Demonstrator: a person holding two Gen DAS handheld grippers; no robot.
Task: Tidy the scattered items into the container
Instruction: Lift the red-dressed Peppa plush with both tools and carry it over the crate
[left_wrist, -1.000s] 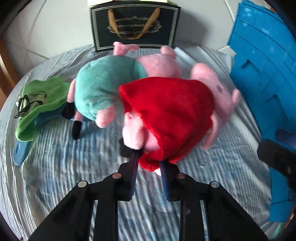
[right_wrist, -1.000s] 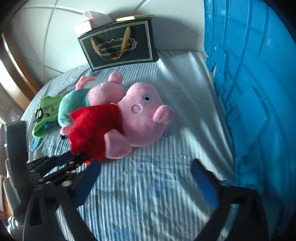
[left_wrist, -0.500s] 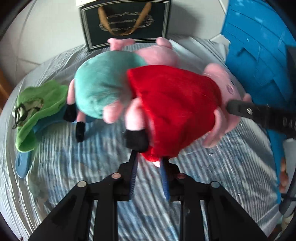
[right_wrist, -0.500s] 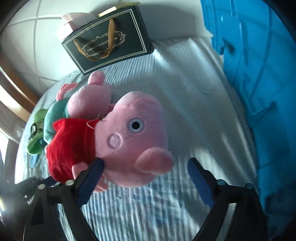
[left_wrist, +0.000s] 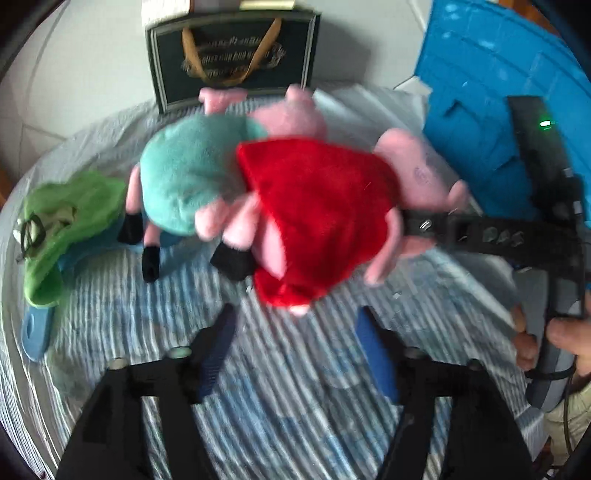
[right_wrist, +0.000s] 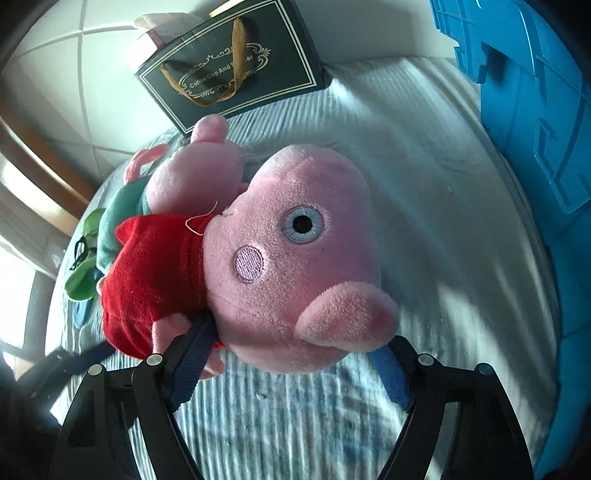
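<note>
A pink pig plush in a red dress (left_wrist: 317, 218) (right_wrist: 295, 258) lies on the striped bedsheet. My right gripper (right_wrist: 291, 350) is closed around its head, one blue pad on each side; it also shows in the left wrist view (left_wrist: 424, 229) gripping the head. My left gripper (left_wrist: 295, 332) is open and empty just in front of the plush's feet. A second pig plush in a teal shirt (left_wrist: 192, 181) (right_wrist: 122, 206) lies behind it. The blue container (left_wrist: 491, 110) (right_wrist: 535, 129) stands at the right.
A dark gift bag (left_wrist: 232, 59) (right_wrist: 236, 70) stands against the wall at the back. A green cloth item (left_wrist: 62, 221) (right_wrist: 83, 273) and a light blue piece (left_wrist: 35, 332) lie at the left on the sheet.
My left gripper has let go of the red-dress plush and opened. My right gripper has moved in and closed around the plush's head.
</note>
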